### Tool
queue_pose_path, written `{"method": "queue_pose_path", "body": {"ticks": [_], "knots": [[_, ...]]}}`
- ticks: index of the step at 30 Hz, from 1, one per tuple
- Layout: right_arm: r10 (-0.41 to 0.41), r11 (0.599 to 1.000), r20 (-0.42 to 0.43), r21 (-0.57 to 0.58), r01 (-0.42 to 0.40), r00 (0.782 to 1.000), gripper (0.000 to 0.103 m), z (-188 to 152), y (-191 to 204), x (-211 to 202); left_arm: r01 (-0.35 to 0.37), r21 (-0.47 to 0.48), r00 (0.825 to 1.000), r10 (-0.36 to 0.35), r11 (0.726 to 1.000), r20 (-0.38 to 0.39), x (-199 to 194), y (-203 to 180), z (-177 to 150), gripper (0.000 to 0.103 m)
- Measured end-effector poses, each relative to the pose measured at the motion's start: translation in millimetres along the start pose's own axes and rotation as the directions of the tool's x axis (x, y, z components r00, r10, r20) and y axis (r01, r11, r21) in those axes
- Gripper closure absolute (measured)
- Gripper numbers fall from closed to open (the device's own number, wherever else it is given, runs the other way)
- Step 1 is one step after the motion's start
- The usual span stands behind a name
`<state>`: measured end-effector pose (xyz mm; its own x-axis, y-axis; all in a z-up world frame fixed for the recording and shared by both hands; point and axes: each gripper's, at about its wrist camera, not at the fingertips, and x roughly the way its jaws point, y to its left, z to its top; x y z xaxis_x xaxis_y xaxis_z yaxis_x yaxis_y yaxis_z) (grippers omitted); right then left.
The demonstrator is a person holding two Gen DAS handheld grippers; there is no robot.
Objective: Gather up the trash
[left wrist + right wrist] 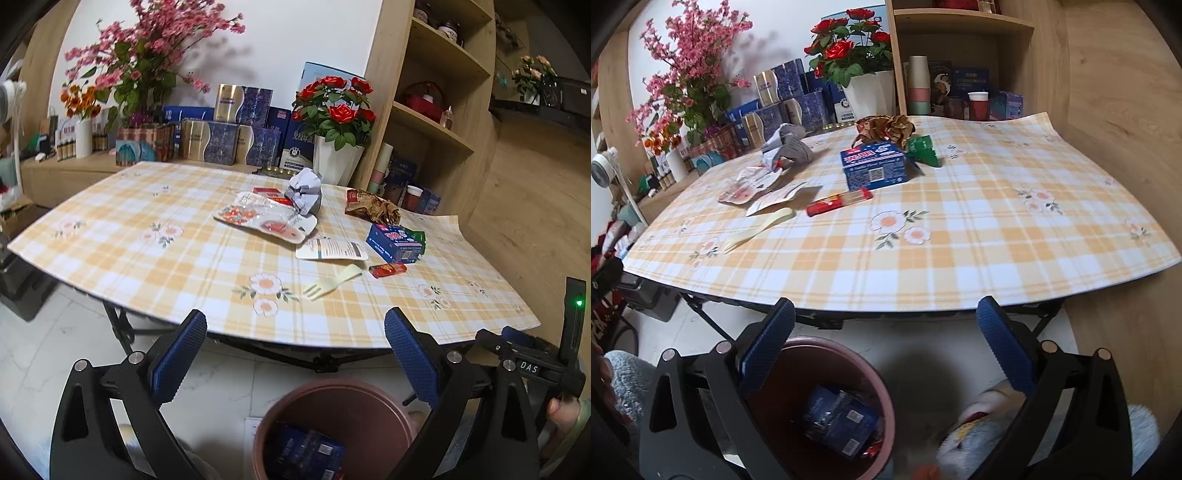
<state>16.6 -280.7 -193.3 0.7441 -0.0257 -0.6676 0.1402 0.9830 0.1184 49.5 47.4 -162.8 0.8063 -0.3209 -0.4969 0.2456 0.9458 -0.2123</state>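
Observation:
Trash lies on the checked tablecloth: a crumpled grey paper ball, a printed plastic tray, a white packet, a pale plastic fork, a red wrapper, a blue box and crumpled brown wrapping. A brown bin stands on the floor below the table's front edge, with dark blue packaging inside. My left gripper hangs open and empty above the bin. My right gripper is open and empty too, just right of the bin.
Flower pots, gift boxes and a vase line the back of the table. A wooden shelf unit stands at the right. A slippered foot rests on the floor beside the bin.

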Motion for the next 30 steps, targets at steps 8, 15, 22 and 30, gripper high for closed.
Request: {"method": "queue_pose_path", "body": {"ticks": [8, 15, 22, 30], "knots": [[0.028, 0.998, -0.051, -0.061, -0.031, 0.998, 0.006, 24.3, -9.0, 11.1, -0.006, 0.029, 1.0, 0.006, 1.0, 0.013, 12.6, 2.2, 21.5, 0.008], [-0.008, 0.991, -0.062, -0.136, 0.0, 0.998, 0.006, 54.6, -19.2, 30.6, -0.003, 0.067, 1.0, 0.002, 0.998, 0.012, 32.4, -2.9, 33.7, 0.008], [0.017, 0.988, -0.068, -0.151, -0.027, 0.998, 0.006, 89.8, -22.2, 67.3, -0.02, 0.06, 1.0, 0.021, 0.998, -0.003, 53.4, 5.8, 37.5, 0.008], [0.036, 0.982, -0.067, -0.18, -0.048, 0.997, 0.006, 139.3, 1.5, 125.8, -0.034, 0.0, 0.999, 0.034, 0.999, -0.015, 75.4, 21.9, 41.5, 0.008]]}}
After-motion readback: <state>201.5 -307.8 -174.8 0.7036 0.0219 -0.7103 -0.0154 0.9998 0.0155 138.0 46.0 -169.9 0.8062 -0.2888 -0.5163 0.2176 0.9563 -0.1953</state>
